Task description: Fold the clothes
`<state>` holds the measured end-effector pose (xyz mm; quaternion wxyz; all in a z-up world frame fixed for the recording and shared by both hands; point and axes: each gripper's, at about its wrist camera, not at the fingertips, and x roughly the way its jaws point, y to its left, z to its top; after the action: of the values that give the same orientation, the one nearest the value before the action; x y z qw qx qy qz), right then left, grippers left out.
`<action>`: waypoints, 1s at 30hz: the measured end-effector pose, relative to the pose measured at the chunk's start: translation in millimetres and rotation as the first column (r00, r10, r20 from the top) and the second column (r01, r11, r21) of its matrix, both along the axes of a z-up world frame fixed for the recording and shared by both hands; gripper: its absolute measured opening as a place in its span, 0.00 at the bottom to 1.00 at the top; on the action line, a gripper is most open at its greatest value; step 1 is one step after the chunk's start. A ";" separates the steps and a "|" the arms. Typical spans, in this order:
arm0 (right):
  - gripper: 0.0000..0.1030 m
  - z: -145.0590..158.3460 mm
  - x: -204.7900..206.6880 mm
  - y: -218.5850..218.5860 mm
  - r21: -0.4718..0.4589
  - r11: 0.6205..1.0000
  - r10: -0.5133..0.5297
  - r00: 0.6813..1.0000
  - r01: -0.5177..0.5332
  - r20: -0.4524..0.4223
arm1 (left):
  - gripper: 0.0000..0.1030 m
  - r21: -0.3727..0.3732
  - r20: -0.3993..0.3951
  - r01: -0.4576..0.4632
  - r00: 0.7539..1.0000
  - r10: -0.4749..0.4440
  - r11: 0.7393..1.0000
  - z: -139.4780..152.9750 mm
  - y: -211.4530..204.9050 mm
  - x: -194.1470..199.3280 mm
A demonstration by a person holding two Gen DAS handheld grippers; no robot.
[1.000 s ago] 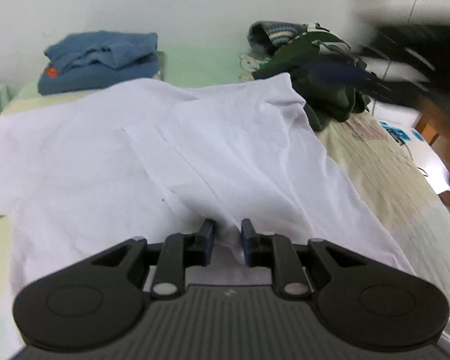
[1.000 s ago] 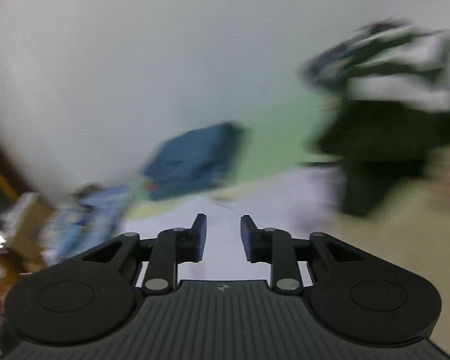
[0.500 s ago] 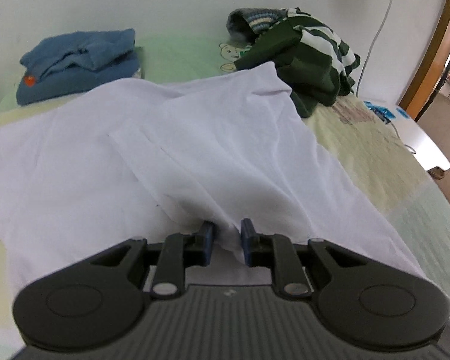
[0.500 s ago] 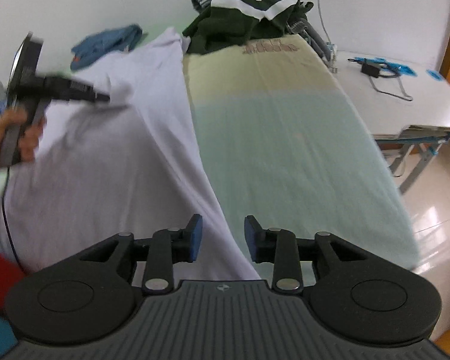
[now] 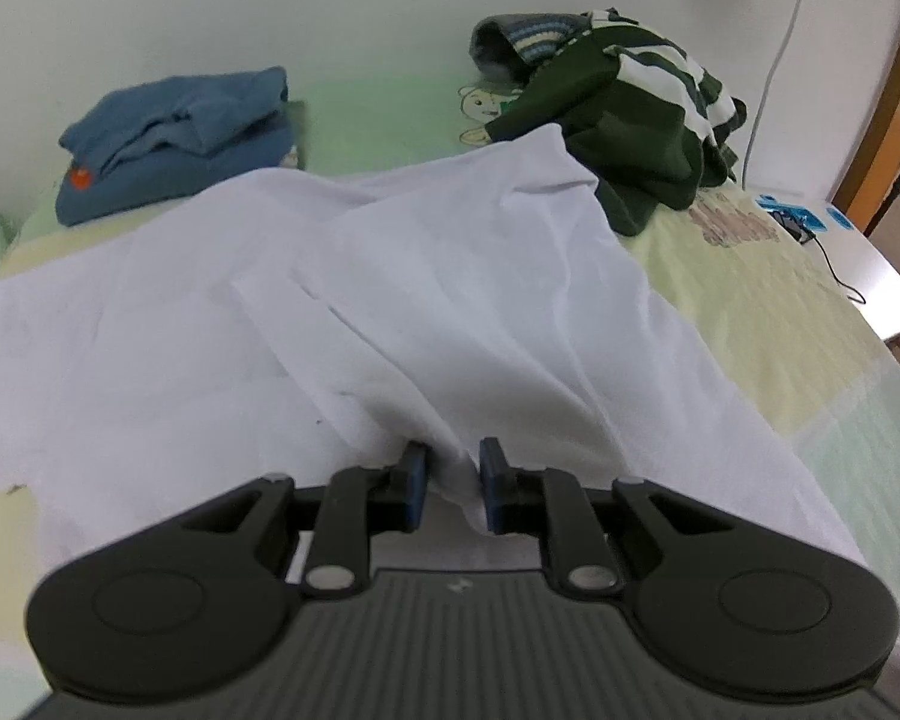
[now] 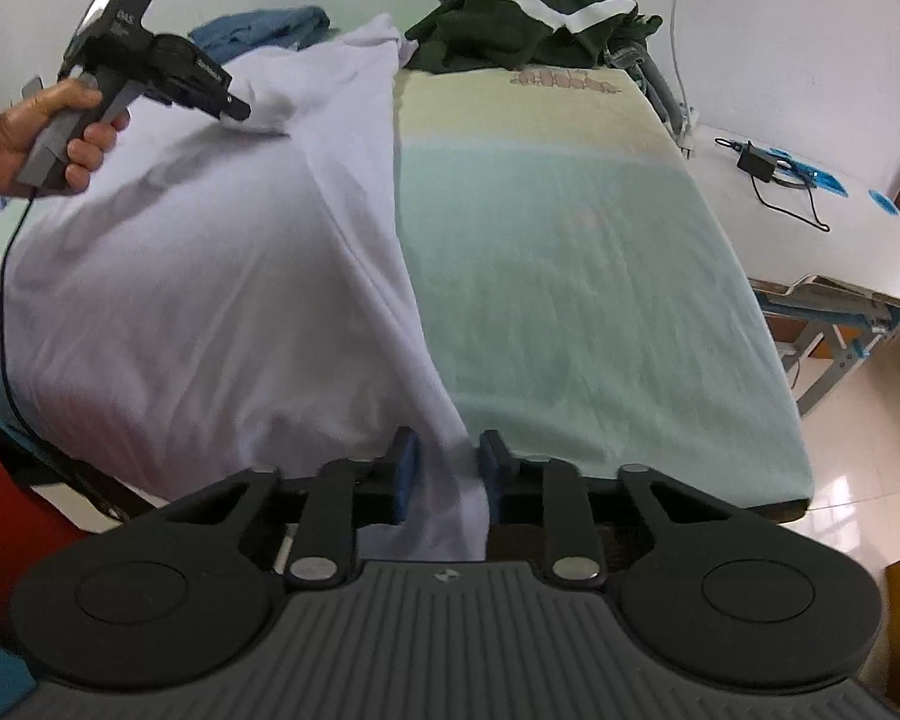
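A large white garment (image 5: 450,300) lies spread over the left half of the bed. My left gripper (image 5: 454,480) is shut on a raised fold of it, the jaws still closing a little. The right wrist view shows that gripper (image 6: 234,108) from the side, held by a hand (image 6: 48,120), pinching the garment (image 6: 210,240) up into a peak. My right gripper (image 6: 444,474) is at the bed's near edge. Its jaws are closing, with the garment's near right hem bunched between the pads.
A folded blue pile (image 5: 174,138) and a dark green striped heap (image 5: 630,120) sit at the bed's far end by the wall. The bare sheet (image 6: 570,300) covers the right half. A white table (image 6: 810,252) with a charger (image 6: 756,165) stands right. A red sleeve (image 6: 6,480) is at left.
My right gripper swung from facing the wall and far clothes down to the bed's near edge, and its jaws narrowed around the garment's hem. The left gripper kept its hold, hardly moving.
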<state>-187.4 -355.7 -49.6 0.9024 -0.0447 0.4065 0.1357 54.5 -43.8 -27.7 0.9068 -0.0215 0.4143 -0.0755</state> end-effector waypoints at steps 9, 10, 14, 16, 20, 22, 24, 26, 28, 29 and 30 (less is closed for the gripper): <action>0.04 18.6 -9.0 13.5 0.053 0.997 -0.046 0.999 0.048 -0.025 | 0.08 0.011 0.009 0.084 0.996 -0.084 0.996 13.8 -1.9 15.3; 0.04 21.4 -11.2 17.2 0.060 0.997 -0.050 0.998 0.052 -0.029 | 0.08 0.010 0.009 0.101 0.995 -0.101 0.995 15.7 -1.6 17.1; 0.04 27.3 -16.9 34.9 0.094 0.992 -0.074 0.996 0.079 -0.051 | 0.08 0.004 0.023 0.155 0.988 -0.155 0.988 28.8 1.9 24.1; 0.04 28.1 -19.9 45.1 0.106 0.990 -0.083 0.995 0.089 -0.057 | 0.08 -0.004 0.034 0.177 0.984 -0.177 0.984 36.9 5.3 27.6; 0.04 24.3 -25.2 61.0 0.152 0.981 -0.114 0.991 0.124 -0.070 | 0.08 -0.014 0.050 0.205 0.978 -0.204 0.979 49.1 13.1 32.7; 0.04 21.6 -27.0 69.1 0.175 0.975 -0.126 0.989 0.137 -0.076 | 0.08 -0.012 0.052 0.212 0.976 -0.211 0.977 50.4 16.6 34.1; 0.03 18.3 -28.1 77.3 0.193 0.970 -0.131 0.988 0.146 -0.084 | 0.08 -0.006 0.051 0.213 0.976 -0.212 0.977 49.4 20.5 35.9; 0.03 14.3 -28.5 85.7 0.206 0.967 -0.131 0.987 0.148 -0.094 | 0.08 0.000 0.045 0.208 0.977 -0.208 0.978 46.8 25.0 38.6; 0.03 12.7 -27.7 92.6 0.229 0.963 -0.123 0.988 0.142 -0.098 | 0.09 -0.004 0.044 0.197 0.979 -0.197 0.980 45.6 30.9 42.5; 0.03 12.0 -27.4 96.1 0.241 0.961 -0.118 0.988 0.139 -0.100 | 0.09 -0.009 0.042 0.192 0.981 -0.191 0.981 45.3 34.1 44.6; 0.03 11.3 -27.0 99.5 0.252 0.958 -0.114 0.988 0.137 -0.102 | 0.09 -0.014 0.041 0.186 0.982 -0.185 0.982 45.0 37.3 46.7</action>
<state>-214.3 -256.2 -38.2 0.8890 0.1050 0.4258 0.1317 101.2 -6.5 17.3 0.9036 0.0107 0.3957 -0.1637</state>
